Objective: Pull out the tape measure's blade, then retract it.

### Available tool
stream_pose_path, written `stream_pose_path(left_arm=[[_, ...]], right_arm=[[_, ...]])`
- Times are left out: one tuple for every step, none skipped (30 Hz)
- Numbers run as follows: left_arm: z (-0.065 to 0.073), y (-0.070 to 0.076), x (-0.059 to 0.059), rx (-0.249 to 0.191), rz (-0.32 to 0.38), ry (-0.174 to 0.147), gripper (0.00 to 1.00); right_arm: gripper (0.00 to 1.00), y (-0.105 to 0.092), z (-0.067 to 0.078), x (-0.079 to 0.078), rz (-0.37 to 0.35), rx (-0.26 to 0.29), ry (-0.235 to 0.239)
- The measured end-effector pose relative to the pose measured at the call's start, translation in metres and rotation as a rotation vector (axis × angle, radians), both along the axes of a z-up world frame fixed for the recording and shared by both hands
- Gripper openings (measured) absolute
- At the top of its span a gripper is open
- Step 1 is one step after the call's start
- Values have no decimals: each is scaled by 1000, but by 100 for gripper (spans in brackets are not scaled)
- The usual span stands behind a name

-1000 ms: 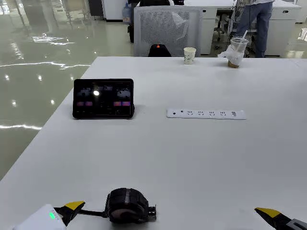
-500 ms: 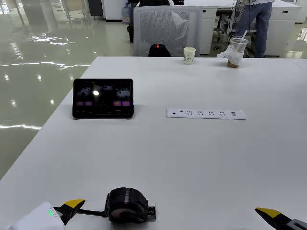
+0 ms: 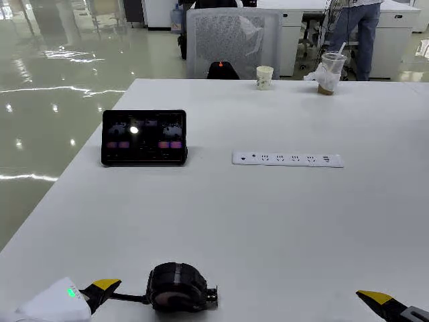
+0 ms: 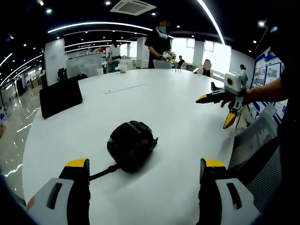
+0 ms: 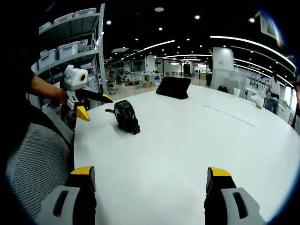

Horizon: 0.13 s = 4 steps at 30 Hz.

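Observation:
A black tape measure (image 3: 179, 287) lies on the white table (image 3: 281, 221) near its front edge, blade not drawn out. A thin black strap (image 4: 101, 173) trails from it toward my left gripper (image 3: 100, 290). In the left gripper view the case (image 4: 131, 144) sits just ahead of the open left gripper (image 4: 143, 163), untouched. My right gripper (image 3: 374, 297) is open at the lower right, well away from the case. From the right gripper view the tape measure (image 5: 125, 115) is far left beyond the open right gripper (image 5: 149, 171), beside the left gripper (image 5: 96, 108).
A dark tablet (image 3: 144, 137) stands at mid-left and a white power strip (image 3: 288, 159) lies mid-table. A paper cup (image 3: 265, 77) and a plastic cup with a straw (image 3: 330, 72) sit at the far edge. A mesh chair (image 3: 231, 43) stands behind; a person (image 3: 358, 27) stands further back.
The left gripper has slipped slightly down and left in the head view. The tape measure and the right gripper have stayed where they were.

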<state>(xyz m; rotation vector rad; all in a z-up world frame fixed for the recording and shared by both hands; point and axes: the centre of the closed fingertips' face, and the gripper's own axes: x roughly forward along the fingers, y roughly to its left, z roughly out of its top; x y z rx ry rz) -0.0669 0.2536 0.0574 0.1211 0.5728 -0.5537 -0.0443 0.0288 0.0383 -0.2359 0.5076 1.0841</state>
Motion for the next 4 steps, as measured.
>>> stream_pose_path(left_arm=[[0, 0, 0, -2, -1, 1, 95], [0, 1, 0, 1, 1, -1, 97], [-1, 1, 0, 5, 0, -1, 98], [-1, 1, -1, 3, -3, 2, 98]], right_arm=[[99, 0, 0, 0, 0, -1, -1], [99, 0, 0, 0, 0, -1, -1], [99, -1, 0, 0, -2, -2, 0], [99, -1, -1, 0, -1, -4, 0]])
